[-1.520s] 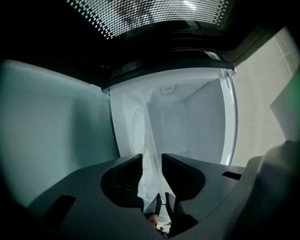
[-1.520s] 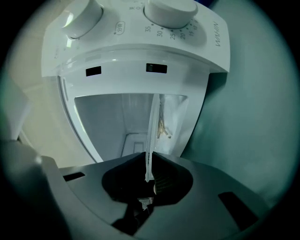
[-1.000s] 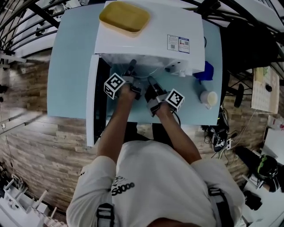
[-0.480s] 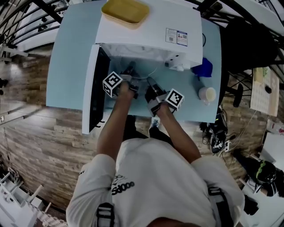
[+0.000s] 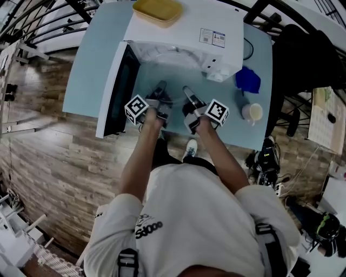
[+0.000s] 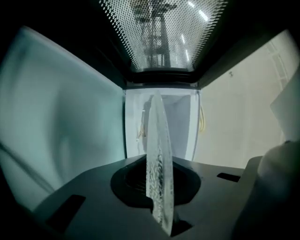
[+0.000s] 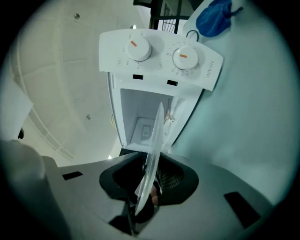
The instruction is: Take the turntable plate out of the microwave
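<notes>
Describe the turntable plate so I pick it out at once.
Find the white microwave, door open, on the pale blue table. At its mouth is the glass turntable plate, its near rim in the left gripper. Unlike the yellow tray on top, it is clear with a pebbled rim.

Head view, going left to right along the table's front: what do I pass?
The open white microwave door with its dark window → left gripper, shut on the clear glass turntable plate → right gripper, jaws opening with that plate's rim between them → white round tub with a cream lid.
</notes>
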A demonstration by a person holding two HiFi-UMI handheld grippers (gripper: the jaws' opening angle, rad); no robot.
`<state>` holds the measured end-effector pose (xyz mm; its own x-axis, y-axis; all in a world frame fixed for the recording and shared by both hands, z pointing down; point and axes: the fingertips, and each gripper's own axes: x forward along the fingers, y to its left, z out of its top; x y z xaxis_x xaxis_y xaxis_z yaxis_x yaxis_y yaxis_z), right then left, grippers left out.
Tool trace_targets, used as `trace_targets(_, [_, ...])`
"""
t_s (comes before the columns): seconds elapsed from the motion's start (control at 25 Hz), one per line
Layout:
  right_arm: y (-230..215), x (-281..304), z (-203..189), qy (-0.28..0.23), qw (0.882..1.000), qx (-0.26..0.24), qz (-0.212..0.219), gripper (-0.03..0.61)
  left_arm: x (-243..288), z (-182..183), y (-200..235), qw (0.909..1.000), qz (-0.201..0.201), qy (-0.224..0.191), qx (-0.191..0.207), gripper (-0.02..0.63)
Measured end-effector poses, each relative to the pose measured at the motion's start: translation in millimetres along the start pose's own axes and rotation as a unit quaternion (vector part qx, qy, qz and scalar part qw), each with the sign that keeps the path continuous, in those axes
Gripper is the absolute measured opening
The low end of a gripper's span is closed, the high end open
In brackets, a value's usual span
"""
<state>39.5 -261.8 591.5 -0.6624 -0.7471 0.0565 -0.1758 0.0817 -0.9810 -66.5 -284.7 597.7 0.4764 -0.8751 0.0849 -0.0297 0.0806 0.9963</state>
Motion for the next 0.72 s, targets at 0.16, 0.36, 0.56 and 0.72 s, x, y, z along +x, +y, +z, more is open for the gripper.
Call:
trace_targets(0.16, [23,-7,-7,0.035,0.999,-0.029,0.017,0.048,-22,-23,-29,0.9988,-0.037,0.014,0.03,0.035])
trace_targets(0.36, [66,-31,-18,0.065,0.994,-0.056,0.068,0.048,-51,-48,-72,0.9929,-0.08,0.021,0.086,0.035])
trace_targets(0.56, [110,-59,-28,0.074,0.986,-0.09,0.117,0.047,-81,-73,-118,0.9848,-0.137,0.009,0.107,0.035])
trace_targets(0.72, [138,-80,-34,0.072,0.982,-0.101,0.145,0.047,-101,-88,-147,0.9779,-0.162,0.002,0.132,0.035])
